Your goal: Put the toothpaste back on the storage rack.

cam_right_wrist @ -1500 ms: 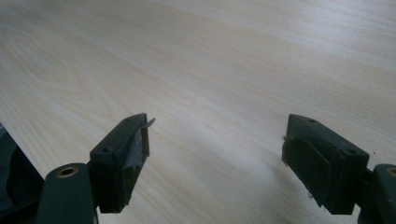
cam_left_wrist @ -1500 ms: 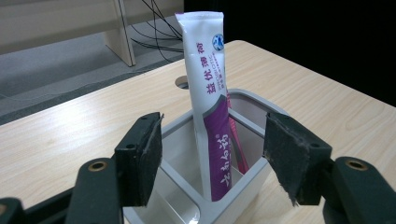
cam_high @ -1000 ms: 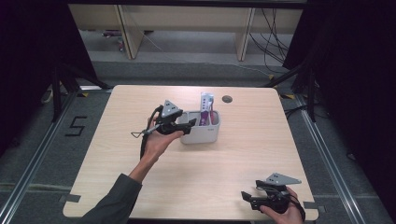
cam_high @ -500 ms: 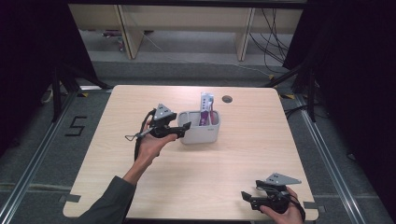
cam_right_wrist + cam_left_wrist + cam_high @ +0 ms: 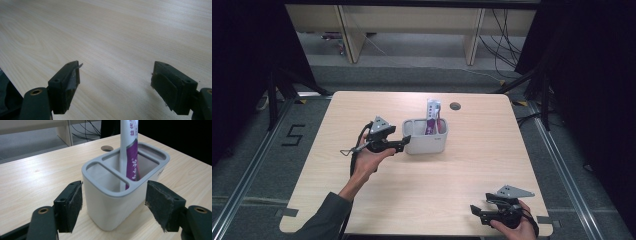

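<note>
While the grey caddy [image 5: 117, 195] is standing just ahead of the left gripper [image 5: 113, 202], its near rounded end is sitting between the two black jaws, which are standing apart with a gap on either side of the wall. They have just been opening wider, and the pads [image 5: 75, 205] are not pressing on the plastic, so nothing is being held yet. Judging by that, the person is lining the jaws up to straddle the short end of the caddy, probably because that end is narrow enough to fit between them, while the long side would not be.

Inside, in the compartment farther from the gripper, a white-and-purple tube [image 5: 130, 152] is standing nearly upright and rising well above the rim (its lower part is hidden by the dividers). A tall load like that is likely to tip if the caddy is jolted, which would explain the low, level approach.

Beyond the caddy, a round cable hole [image 5: 107, 148] is showing in the wooden table [image 5: 472, 175].

Well apart, at the near right edge of the table, the right gripper [image 5: 482, 212] is resting in the person's hand with its jaws wide apart over bare wood, apparently waiting its turn.
</note>
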### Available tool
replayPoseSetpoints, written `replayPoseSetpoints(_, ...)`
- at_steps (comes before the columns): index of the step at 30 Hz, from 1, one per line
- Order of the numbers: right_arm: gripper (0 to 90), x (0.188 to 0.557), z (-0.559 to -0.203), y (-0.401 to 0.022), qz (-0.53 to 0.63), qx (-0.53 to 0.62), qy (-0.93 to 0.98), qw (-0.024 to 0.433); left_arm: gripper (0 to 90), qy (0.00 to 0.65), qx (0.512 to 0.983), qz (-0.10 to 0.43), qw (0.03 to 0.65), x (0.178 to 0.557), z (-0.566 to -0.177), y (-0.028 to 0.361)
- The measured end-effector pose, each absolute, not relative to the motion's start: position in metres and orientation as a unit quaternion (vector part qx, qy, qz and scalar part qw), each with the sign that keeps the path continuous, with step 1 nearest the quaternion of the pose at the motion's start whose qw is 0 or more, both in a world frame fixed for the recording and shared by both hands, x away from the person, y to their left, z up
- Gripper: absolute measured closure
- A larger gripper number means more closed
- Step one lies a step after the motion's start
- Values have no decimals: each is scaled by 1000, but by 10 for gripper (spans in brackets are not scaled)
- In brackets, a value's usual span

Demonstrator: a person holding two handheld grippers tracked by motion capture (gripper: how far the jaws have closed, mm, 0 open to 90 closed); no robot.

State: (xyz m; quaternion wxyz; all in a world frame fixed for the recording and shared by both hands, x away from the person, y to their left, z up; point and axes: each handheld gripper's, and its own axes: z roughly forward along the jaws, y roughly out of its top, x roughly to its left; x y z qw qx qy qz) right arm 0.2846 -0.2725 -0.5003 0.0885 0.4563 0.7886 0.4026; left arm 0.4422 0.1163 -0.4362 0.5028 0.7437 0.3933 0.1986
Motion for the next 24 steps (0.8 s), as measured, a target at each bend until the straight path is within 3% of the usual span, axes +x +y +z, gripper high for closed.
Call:
replayPoseSetpoints(18, 236, 285, -500, -276, 402, 449, 792, 103, 284, 390, 759, 185, 489, 428, -463, 130)
replayPoseSetpoints(24, 236, 284, -499, -275, 400, 462, 787, 85, 256, 385, 764, 176, 487, 421, -468, 132)
